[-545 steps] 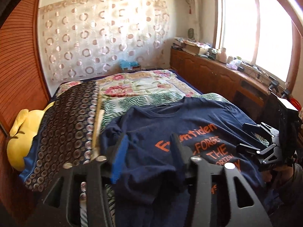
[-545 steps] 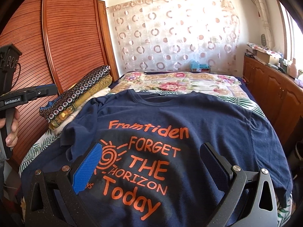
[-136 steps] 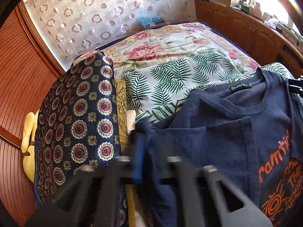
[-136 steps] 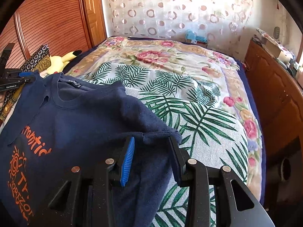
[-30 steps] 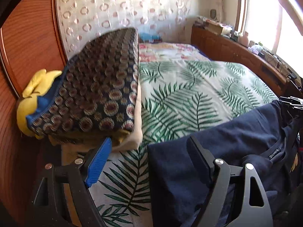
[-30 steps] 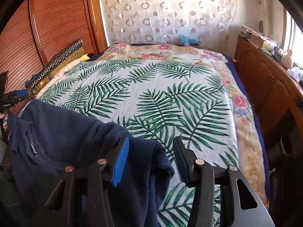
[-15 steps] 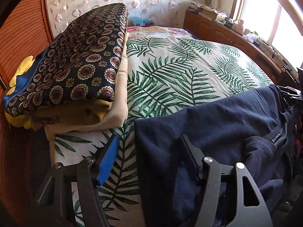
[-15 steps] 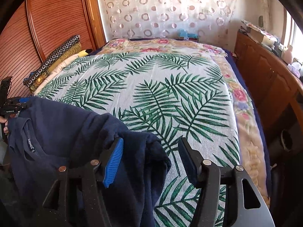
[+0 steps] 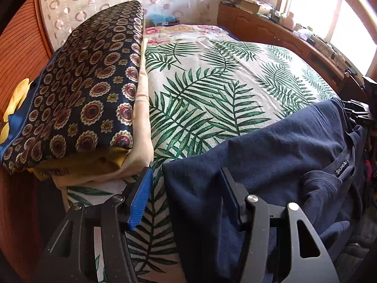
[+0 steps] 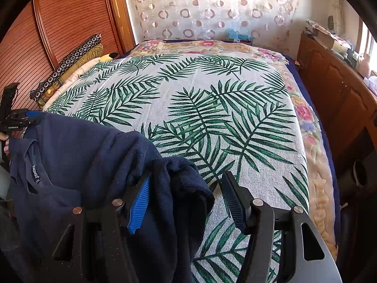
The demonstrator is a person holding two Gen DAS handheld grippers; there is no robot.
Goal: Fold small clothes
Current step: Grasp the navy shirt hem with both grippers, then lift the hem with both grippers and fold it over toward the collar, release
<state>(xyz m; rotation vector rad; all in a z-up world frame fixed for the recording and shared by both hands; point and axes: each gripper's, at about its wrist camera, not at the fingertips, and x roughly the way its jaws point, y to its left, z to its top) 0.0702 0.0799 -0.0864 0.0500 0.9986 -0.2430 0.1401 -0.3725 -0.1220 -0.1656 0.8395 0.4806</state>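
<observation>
1. Now the navy T-shirt sits bunched at the near edge of the palm-leaf bedspread.
2. Left gripper gapes wide, shirt corner lying loose between its fingers.
3. Right gripper likewise wide, fabric draped inside, unpinched.

Sunlit bedrm: bed, wood cabinet, curtain

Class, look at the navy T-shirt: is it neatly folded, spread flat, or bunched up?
Bunched up. The navy T-shirt drapes in loose, rumpled layers at the near edge of the palm-leaf bedspread, collar label showing, with no crisp fold lines.
</observation>
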